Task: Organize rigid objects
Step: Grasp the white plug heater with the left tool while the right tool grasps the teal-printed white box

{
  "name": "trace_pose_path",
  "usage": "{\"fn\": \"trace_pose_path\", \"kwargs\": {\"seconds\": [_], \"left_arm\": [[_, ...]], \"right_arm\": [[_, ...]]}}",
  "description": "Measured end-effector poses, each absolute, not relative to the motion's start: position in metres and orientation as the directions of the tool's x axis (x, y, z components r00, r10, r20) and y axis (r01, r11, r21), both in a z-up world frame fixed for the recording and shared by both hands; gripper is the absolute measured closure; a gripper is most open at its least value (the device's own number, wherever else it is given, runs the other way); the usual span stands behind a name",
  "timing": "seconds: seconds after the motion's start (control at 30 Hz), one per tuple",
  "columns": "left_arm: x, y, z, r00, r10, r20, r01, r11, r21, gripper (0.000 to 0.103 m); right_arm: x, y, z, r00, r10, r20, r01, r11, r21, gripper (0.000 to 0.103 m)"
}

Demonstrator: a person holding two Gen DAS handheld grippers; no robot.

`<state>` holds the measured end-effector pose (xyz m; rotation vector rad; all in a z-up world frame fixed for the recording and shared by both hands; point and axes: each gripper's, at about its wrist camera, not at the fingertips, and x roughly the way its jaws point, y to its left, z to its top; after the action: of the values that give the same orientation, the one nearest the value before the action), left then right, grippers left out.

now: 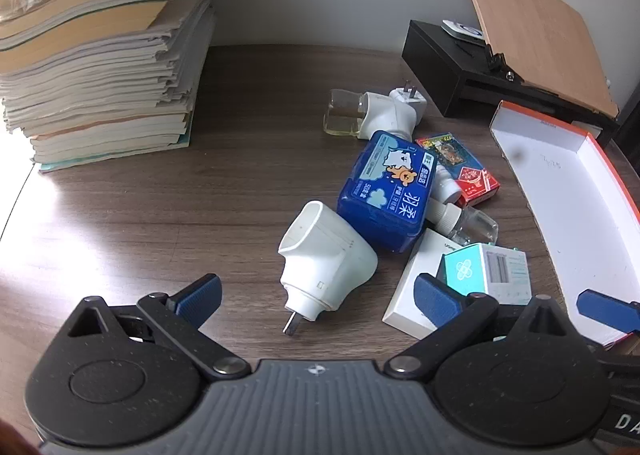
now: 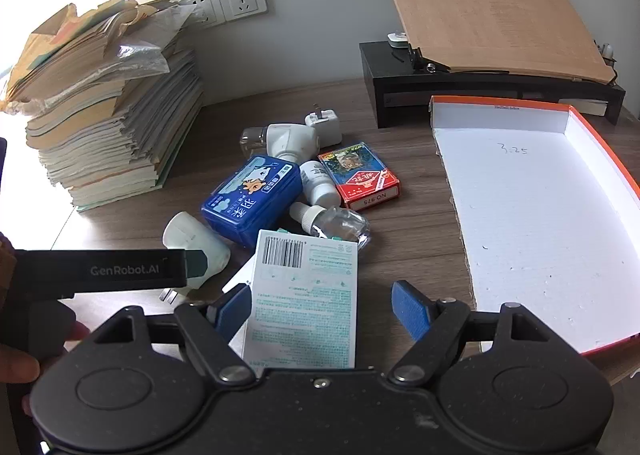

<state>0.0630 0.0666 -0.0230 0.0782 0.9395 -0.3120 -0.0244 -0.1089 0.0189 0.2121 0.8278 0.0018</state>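
At the centre of the dark wood desk [image 1: 160, 195] lies a jumble: a white plug-in vaporiser [image 1: 326, 271], a blue plastic case [image 1: 386, 191], a red card pack [image 2: 360, 179], a clear bottle [image 2: 340, 225] and a teal-printed white carton [image 2: 304, 299]. The left gripper [image 1: 316, 291] gapes around the vaporiser without touching; the right gripper [image 2: 322, 313] is spread about the carton, contact unclear. At right sits an orange-edged white tray [image 2: 536, 215], at upper left a paper stack [image 1: 100, 55].
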Motion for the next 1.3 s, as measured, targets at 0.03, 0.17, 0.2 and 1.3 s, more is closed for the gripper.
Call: {"fn": "trace_pose_path", "kwargs": {"seconds": [0.03, 0.17, 0.2, 1.3], "left_arm": [[0.064, 0.067, -0.024, 0.547, -0.230, -0.805, 0.301, 0.951, -0.067, 0.000], [0.069, 0.067, -0.028, 0.538, -0.232, -0.810, 0.320, 0.946, -0.059, 0.000], [0.071, 0.067, -0.029, 0.534, -0.234, -0.812, 0.325, 0.944, -0.058, 0.000], [0.089, 0.063, -0.054, 0.479, -0.263, -0.838, 0.434, 0.900, -0.035, 0.000]], "right_arm": [[-0.025, -0.108, 0.019, 0.677, 0.084, -0.731, 0.084, 0.978, 0.190, 0.012], [-0.024, -0.114, 0.015, 0.683, 0.079, -0.726, 0.097, 0.976, 0.197, 0.012], [-0.024, -0.114, 0.014, 0.684, 0.079, -0.726, 0.098, 0.975, 0.199, 0.012], [-0.025, -0.096, 0.000, 0.670, 0.042, -0.742, 0.185, 0.958, 0.221, 0.012]]}}
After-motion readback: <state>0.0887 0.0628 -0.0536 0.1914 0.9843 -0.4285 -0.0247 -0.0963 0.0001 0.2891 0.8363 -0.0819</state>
